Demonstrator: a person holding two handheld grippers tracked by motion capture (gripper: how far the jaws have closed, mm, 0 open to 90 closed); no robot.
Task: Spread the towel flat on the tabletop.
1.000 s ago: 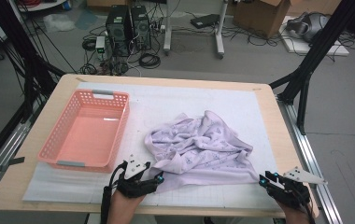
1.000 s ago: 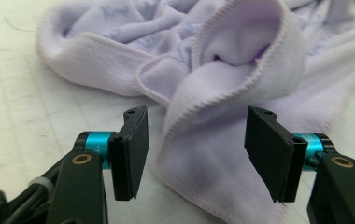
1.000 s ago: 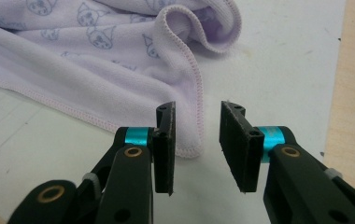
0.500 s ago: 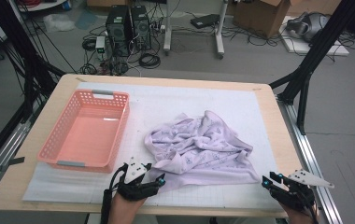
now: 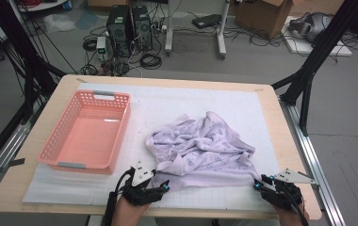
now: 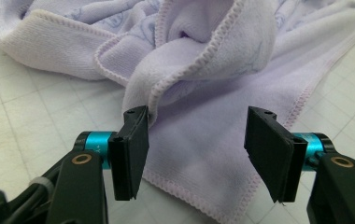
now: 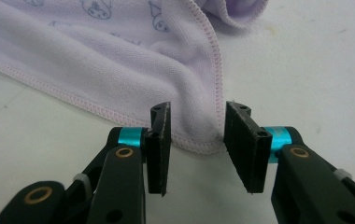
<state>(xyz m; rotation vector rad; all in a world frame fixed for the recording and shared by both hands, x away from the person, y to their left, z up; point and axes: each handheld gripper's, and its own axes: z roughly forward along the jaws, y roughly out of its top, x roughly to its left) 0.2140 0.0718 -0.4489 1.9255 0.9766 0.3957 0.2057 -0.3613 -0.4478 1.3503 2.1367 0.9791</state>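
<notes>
Jaws of the left gripper (image 6: 192, 140) stand wide apart, straddling a hemmed corner of the lavender towel (image 5: 200, 150); a folded edge touches one jaw. Jaws of the right gripper (image 7: 199, 140) stand narrowly parted around another corner. Crumpled towel lies at table (image 5: 271, 122) centre, grippers at its 7 and 5 o'clock; pink basket (image 5: 69, 155) at 9 o'clock.

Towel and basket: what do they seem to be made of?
The towel looks like soft lilac microfibre or terry cloth: a matte, fuzzy nap, an overlocked stitched hem, faint printed figures, and limp crumpled folds. The basket looks like moulded salmon-pink plastic: rigid perforated walls, a smooth floor with a slight sheen, and grey handle strips at both ends. The exact fibre or plastic cannot be told.
</notes>
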